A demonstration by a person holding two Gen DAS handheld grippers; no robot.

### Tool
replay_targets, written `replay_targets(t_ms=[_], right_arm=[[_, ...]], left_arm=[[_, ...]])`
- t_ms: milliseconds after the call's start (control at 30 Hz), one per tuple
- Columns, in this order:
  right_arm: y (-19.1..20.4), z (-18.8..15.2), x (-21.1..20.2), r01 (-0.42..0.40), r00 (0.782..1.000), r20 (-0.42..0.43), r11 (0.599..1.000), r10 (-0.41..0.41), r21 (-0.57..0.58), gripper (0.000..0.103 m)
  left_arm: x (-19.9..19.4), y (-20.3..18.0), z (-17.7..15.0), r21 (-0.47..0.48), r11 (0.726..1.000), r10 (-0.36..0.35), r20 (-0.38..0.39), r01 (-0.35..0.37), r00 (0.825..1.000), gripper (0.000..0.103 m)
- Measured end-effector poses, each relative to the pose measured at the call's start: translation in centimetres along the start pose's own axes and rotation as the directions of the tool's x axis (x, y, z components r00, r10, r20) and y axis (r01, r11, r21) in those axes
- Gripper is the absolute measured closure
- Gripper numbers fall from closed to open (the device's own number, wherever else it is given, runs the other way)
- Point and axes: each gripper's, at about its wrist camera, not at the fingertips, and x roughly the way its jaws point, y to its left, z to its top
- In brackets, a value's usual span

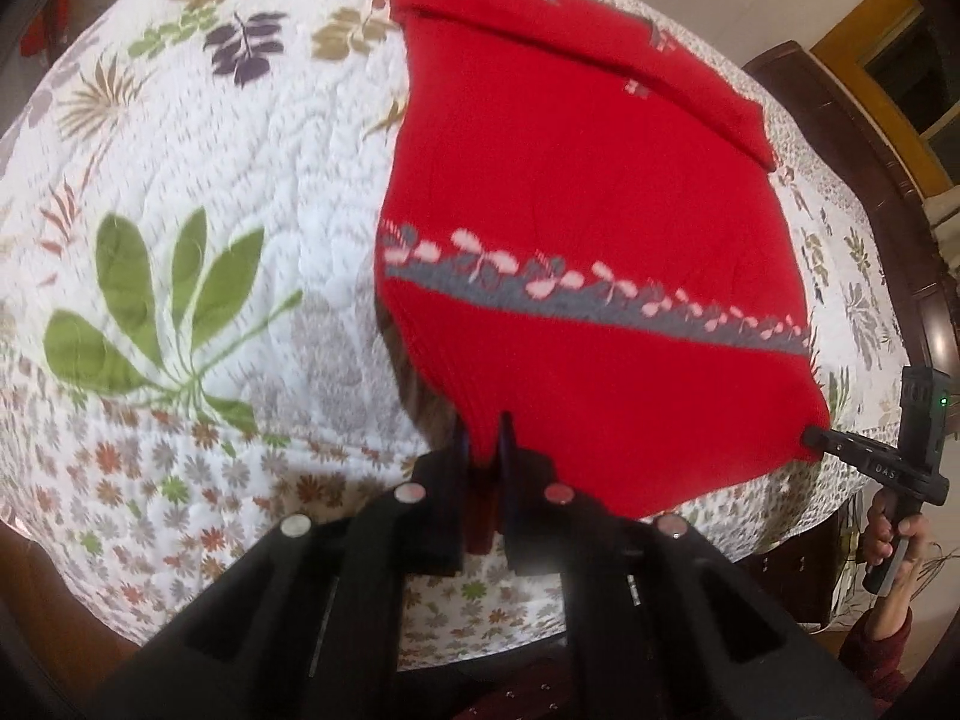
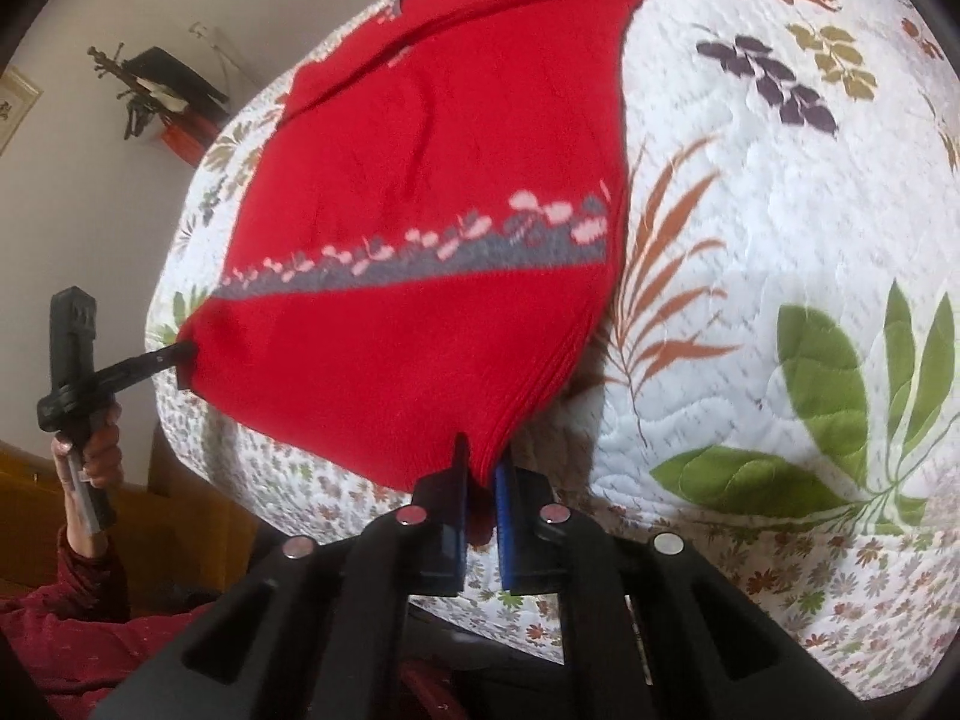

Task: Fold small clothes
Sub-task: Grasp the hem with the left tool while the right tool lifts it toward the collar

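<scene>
A red knit sweater [image 1: 570,180] with a grey and pink flower band lies on the quilted bed, one sleeve folded across its far end. My left gripper [image 1: 486,444] is shut on one near hem corner, which is raised off the quilt with a shadow under it. At the right of that view the right gripper [image 1: 810,437] pinches the other hem corner. In the right wrist view the sweater [image 2: 432,150] stretches away from my right gripper [image 2: 480,462], shut on its corner. The left gripper [image 2: 183,353] holds the opposite corner at the left.
A white floral quilt [image 1: 240,180] covers the bed, with wide bare areas beside the sweater. A dark wooden bed frame [image 1: 840,120] curves along the far right. A hand [image 2: 96,450] in a dark red sleeve holds the gripper handle. A wall shelf [image 2: 168,96] hangs behind.
</scene>
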Motion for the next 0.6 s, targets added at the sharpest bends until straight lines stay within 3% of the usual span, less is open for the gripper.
replay_targets(t_ms=[167,333,600], right_arm=[[0.1,2.0,-2.1,-0.032,0.997,0.066,0.999,0.032,0.004,0.096],[-0.1,6.3,-4.0,-0.056,0.988,0.145,0.998,0.054,0.009,0.096],[-2.8,15.1,-1.6,-0.072,0.990,0.131,0.994,0.061,0.082,0.096]], left_arm=[[-1.3,-0.6,1.8,0.013,1.000,-0.013,0.060,0.012,0.998,0.096],[-2.4,-0.7,5.2,-0.001,1.000,-0.031,0.139,0.031,0.990,0.096],[0.3,-0.6,12.4,-0.034,0.999,-0.007,0.166,0.013,0.986,0.096]])
